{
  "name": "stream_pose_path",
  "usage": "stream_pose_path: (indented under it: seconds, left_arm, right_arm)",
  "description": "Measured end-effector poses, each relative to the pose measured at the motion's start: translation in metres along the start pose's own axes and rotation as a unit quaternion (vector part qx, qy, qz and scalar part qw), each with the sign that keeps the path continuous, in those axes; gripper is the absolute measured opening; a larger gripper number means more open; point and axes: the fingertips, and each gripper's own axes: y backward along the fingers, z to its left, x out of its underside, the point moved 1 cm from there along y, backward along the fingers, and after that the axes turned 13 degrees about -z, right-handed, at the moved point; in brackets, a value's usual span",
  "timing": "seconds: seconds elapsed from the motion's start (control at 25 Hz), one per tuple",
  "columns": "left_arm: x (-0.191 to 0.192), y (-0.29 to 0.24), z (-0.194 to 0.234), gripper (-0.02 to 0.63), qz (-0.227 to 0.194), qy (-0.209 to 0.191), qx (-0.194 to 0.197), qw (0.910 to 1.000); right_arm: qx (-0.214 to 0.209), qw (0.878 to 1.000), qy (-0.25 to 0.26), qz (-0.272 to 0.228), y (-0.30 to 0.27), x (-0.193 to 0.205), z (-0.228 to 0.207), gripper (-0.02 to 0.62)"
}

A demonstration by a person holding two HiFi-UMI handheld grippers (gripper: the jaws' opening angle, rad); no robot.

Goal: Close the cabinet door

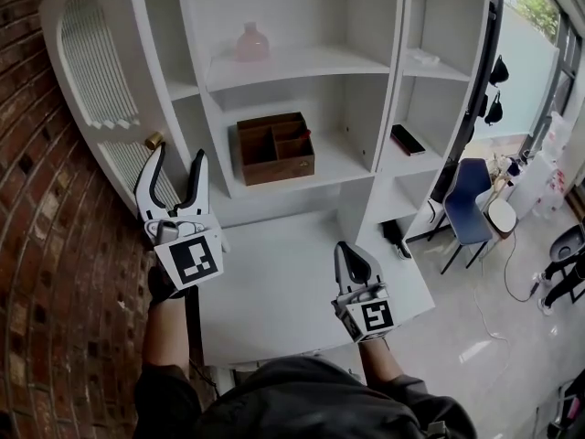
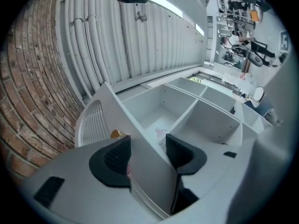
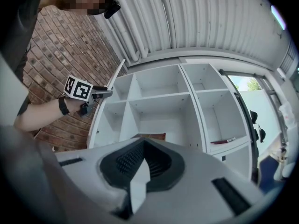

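The white cabinet door with an arched slatted panel and a brass knob stands wide open at the left of the shelving. My left gripper is raised at the door's free edge with its jaws open. In the left gripper view the door's edge runs between the two pads, and the knob shows just beyond. My right gripper hangs lower over the desk surface, shut with nothing in it; its own view looks over the closed tips at the whole cabinet and the left gripper.
A brick wall stands just left of the door. On the shelves are a wooden organiser box, a pink bottle and a dark flat item. A white desk top lies below, and a blue chair at the right.
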Motion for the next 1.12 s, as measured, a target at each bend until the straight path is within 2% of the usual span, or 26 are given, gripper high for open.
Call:
stream_pose_path:
  seconds: [0.68, 1.12]
  left_arm:
    - [0.02, -0.03, -0.017, 0.222, 0.0, 0.006, 0.03, 0.9995]
    - [0.034, -0.043, -0.024, 0.212, 0.003, 0.01, 0.041, 0.9991]
  right_arm:
    - [-0.01, 1.0, 0.01, -0.012, -0.008, -0.01, 0.003, -0.002]
    - [-0.046, 0.998, 0.024, -0.036, -0.035, -0.028, 0.017, -0.002]
